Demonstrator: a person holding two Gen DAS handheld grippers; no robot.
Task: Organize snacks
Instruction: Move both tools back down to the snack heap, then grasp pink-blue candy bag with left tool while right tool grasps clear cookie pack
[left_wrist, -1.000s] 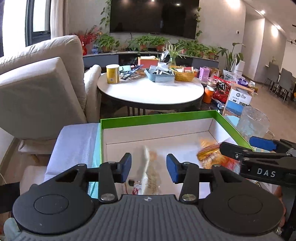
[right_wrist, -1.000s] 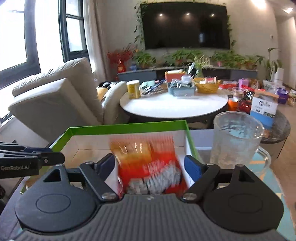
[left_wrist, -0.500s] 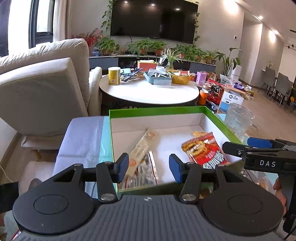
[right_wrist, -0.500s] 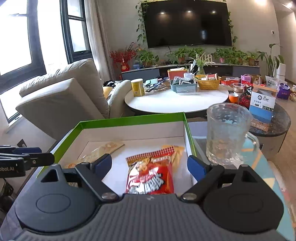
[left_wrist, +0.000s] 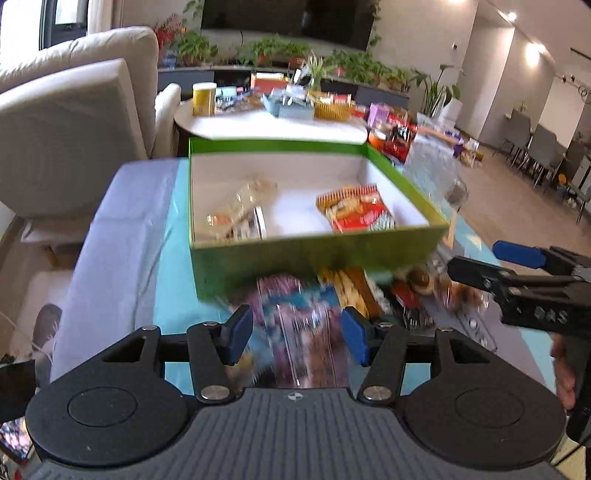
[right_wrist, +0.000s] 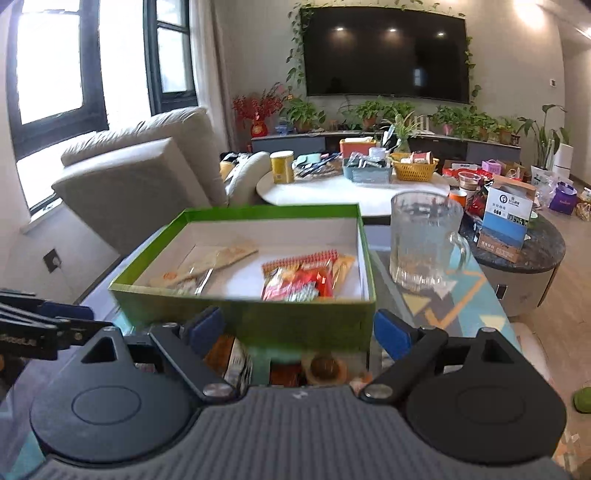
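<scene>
Step in hand: two snacks lie in the green box (right_wrist: 243, 317); the rest lie loose on the counter (left_wrist: 173, 288) before it.
Left tool (left_wrist: 297, 334): jaws apart over a blurred, seemingly purple packet (left_wrist: 303, 325), nothing gripped.
Right tool (right_wrist: 295, 330): jaws apart, empty.
Next move: a descent and closing on one packet is called for.
View difference: the glass mug (right_wrist: 424, 240) is sharp only in the right wrist view.

Black left gripper (left_wrist: 297, 334) and right gripper (right_wrist: 299, 332), each with blue pads (left_wrist: 236, 334), silver screws, round black discs either side, grey ribbed housing below. White "DAS" lettering along one side. Bare hand (left_wrist: 563, 373) at right edge.
</scene>
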